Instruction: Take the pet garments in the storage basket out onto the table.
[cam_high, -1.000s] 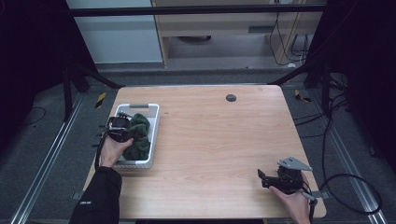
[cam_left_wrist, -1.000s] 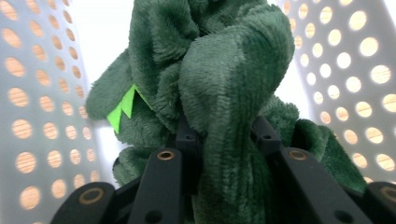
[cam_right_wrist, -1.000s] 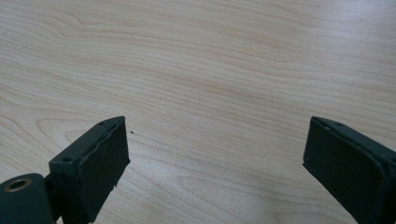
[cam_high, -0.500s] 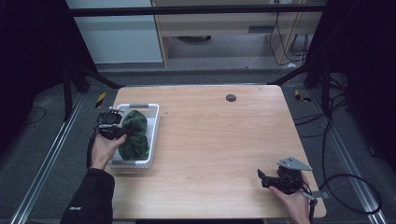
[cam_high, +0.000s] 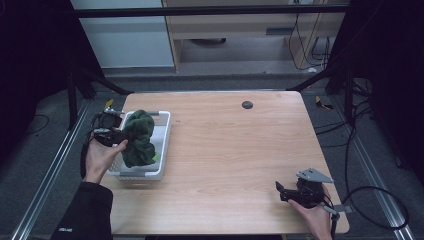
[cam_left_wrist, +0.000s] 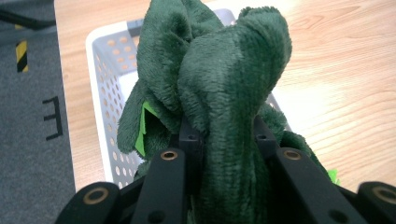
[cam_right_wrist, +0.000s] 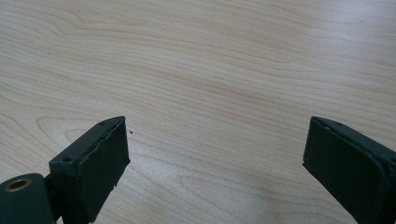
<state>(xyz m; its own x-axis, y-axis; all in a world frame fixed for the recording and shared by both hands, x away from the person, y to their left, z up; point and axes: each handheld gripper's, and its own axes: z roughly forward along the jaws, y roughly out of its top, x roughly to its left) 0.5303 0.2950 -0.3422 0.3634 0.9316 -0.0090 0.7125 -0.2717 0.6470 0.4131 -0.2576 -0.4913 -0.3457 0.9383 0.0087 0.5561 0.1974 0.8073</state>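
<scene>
A dark green plush toy (cam_high: 139, 137) hangs half lifted above a white perforated basket (cam_high: 163, 145) at the table's left side. My left gripper (cam_high: 116, 134) is shut on the plush toy (cam_left_wrist: 219, 88), whose fuzzy folds bulge up between the black jaws; a bright green patch shows on its side. The basket (cam_left_wrist: 105, 88) lies below it. My right gripper (cam_high: 283, 192) rests low near the table's front right corner, held in a hand. In the right gripper view its jaws stand wide apart, open (cam_right_wrist: 217, 144), with bare wood between them.
The wooden table (cam_high: 235, 150) has a small dark round hole (cam_high: 247, 104) near its far edge. Grey floor and metal rails run along the left side. A cable (cam_high: 370, 200) trails from the right gripper off the table's right edge.
My left gripper has pulled left and slightly up, drawing the green plush toy up out of the basket. The right gripper has stayed put.
</scene>
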